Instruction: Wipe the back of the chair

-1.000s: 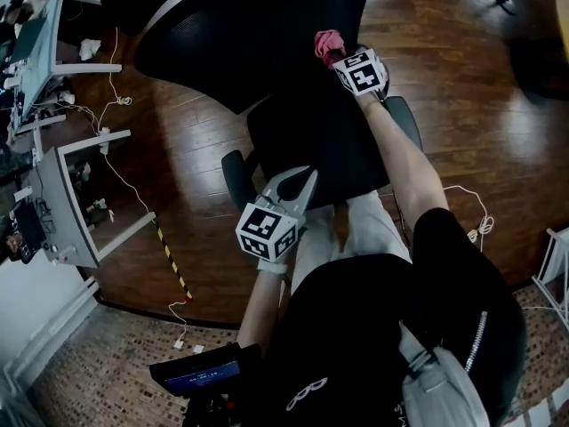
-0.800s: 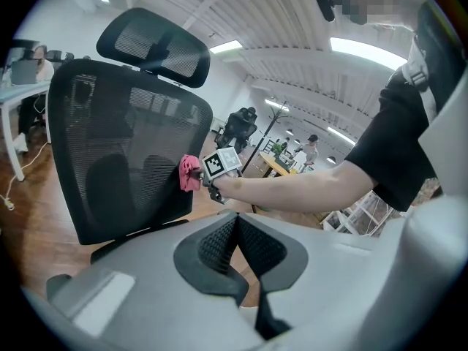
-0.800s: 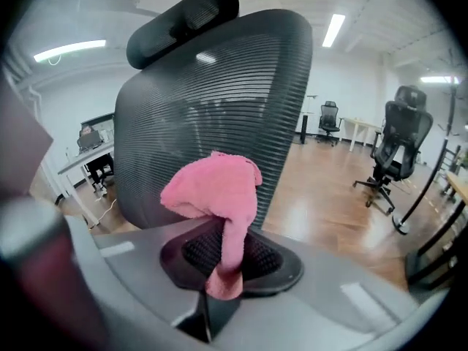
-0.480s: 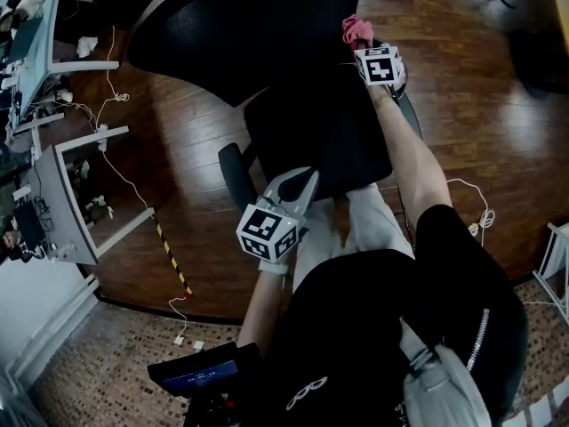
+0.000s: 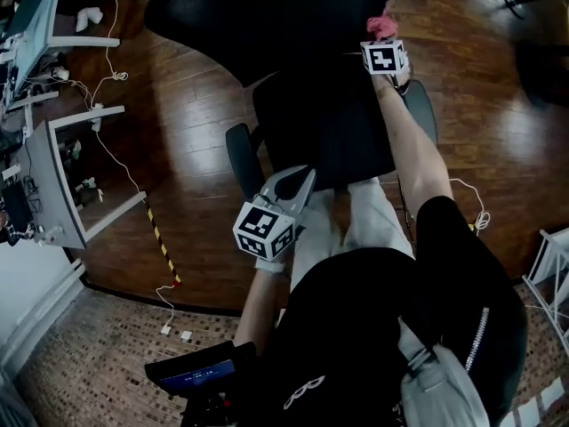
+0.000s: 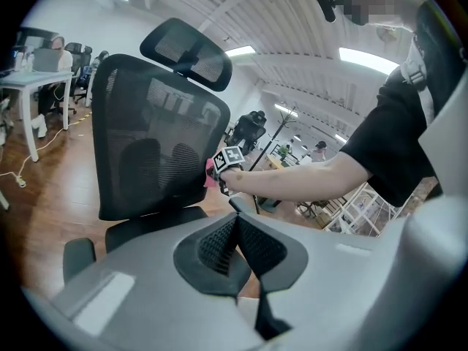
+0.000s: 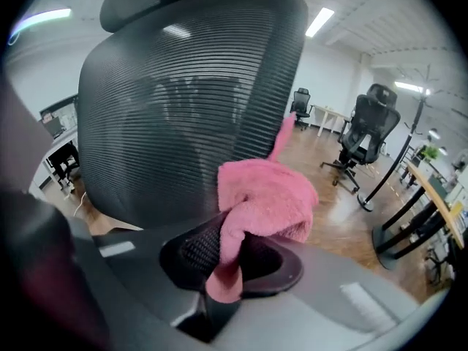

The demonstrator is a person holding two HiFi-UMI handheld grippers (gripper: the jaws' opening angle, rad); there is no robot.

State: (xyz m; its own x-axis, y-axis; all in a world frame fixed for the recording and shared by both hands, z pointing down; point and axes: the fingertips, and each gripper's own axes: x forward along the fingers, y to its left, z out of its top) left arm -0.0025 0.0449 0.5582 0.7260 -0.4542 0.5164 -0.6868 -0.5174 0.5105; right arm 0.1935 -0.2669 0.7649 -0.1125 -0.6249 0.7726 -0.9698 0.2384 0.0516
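Right gripper (image 7: 228,253): jaws pinched on a pink fluffy cloth (image 7: 265,194). A tail of the cloth hangs down between the pads and the bunched rest bulges above and to the right of them.

Cloth and chair: the cloth is held up at the black mesh backrest (image 7: 183,93) of the office chair, at its lower right edge. No view shows for sure whether the cloth presses on the mesh.

Right gripper from above: in the head view the right gripper (image 5: 384,37) is far out at the end of the outstretched right forearm (image 5: 404,149). A tuft of the cloth (image 5: 382,25) shows just beyond the marker cube.

Left gripper (image 6: 235,229): jaws pressed together with nothing between them. It is held low and near the body, well apart from the backrest and pointing toward it.

Left gripper from above: the left gripper (image 5: 300,180) hangs over the near edge of the black seat (image 5: 324,132).

In between: the seat and the two black armrests (image 5: 238,158) lie between the person and the backrest.

Around: a dark wooden floor (image 5: 187,123), white desks (image 5: 53,176) at the left, a white cable (image 5: 111,158) trailing over the floor, and a yellow-and-black striped bar (image 5: 160,238) lying near the desk leg.

Only in the left gripper view: the curved headrest (image 6: 186,46) above the backrest, and the right gripper (image 6: 221,172) side-on with the cloth at the mesh edge.

Only in the right gripper view: other black office chairs (image 7: 373,123) far off to the right.
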